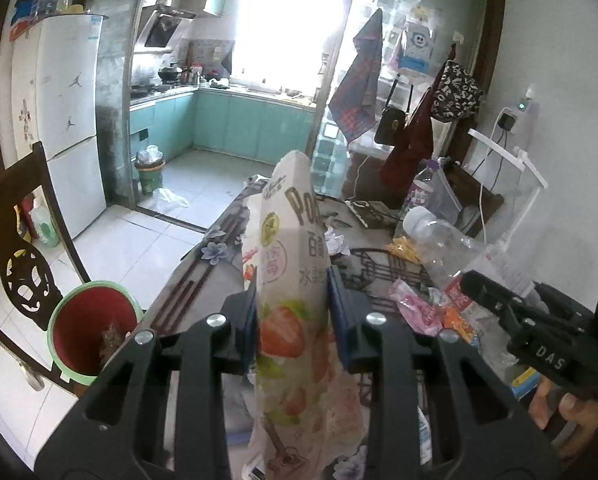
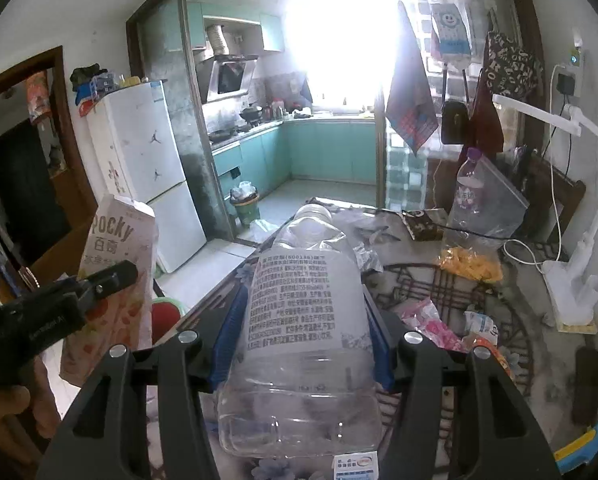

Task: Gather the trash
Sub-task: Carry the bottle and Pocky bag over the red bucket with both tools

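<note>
Black finger frames fill the bottom of both wrist views. Left gripper point(image 1: 291, 300) is clamped on the Pocky box point(image 1: 289, 264), blue pads pressing its two narrow sides; the box is thin cardboard, flattened and creased, strawberry print, its long axis running forward along the fingers point(image 1: 247, 312) and tilting up past the tips. Low on the left sits the bin point(image 1: 93, 326), a round tub with a green rim and a red inside, something brown at the bottom, beside a dark carved chair point(image 1: 23, 248). That is the relation that matters: the bin lies left and below the box, off the counter point(image 1: 215, 256) edge, so the left hand looks nearer to it and would likely drop first.

Right gripper point(image 2: 301, 312) is closed on the plastic bottle point(image 2: 303, 320), clear, crumpled, a printed label wrapped around it, cap end pointing away along the fingers, base toward the camera. From that view only a sliver of the bin shows, far left past the box.

More litter on the patterned counter cloth: pink wrapper point(image 2: 433, 320), orange wrapper point(image 2: 469, 266), crumpled white paper point(image 1: 336, 240). A white desk lamp point(image 2: 571, 280) stands at the far right.
</note>
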`<state>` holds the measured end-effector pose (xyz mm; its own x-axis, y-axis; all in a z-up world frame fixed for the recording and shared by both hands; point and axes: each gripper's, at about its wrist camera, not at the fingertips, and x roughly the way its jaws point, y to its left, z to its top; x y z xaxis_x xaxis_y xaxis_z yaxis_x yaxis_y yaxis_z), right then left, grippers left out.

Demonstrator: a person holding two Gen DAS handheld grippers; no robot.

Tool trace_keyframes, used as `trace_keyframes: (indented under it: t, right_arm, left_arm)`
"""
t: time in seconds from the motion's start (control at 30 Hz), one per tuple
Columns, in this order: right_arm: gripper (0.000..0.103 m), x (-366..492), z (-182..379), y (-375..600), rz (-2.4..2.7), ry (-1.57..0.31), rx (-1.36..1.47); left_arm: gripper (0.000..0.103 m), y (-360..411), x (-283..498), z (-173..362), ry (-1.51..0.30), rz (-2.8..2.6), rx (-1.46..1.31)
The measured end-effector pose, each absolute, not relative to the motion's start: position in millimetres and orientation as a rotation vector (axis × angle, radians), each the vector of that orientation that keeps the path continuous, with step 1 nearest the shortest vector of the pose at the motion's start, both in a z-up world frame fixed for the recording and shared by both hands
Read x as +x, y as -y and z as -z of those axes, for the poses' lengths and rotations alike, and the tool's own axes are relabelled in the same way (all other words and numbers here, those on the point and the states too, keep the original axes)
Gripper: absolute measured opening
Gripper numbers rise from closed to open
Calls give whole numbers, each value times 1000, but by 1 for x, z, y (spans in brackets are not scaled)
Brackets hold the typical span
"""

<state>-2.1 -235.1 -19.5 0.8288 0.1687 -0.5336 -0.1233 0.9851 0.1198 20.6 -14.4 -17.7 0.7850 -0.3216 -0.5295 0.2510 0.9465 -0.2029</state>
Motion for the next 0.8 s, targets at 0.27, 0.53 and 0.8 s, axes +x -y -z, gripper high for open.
trace_keyframes:
  t: [0.27, 0.53, 0.8]
  right_arm:
    - [53, 5, 26, 217, -143, -605, 69]
    - [53, 24, 30, 183, -109, -610, 83]
    - [53, 48, 27, 127, -79, -624, 64]
  left_arm:
    - [30, -11, 27, 26, -607, 262, -153]
    - [30, -48, 49, 33, -617, 269, -143]
    - [30, -96, 84, 33, -622, 303, -148]
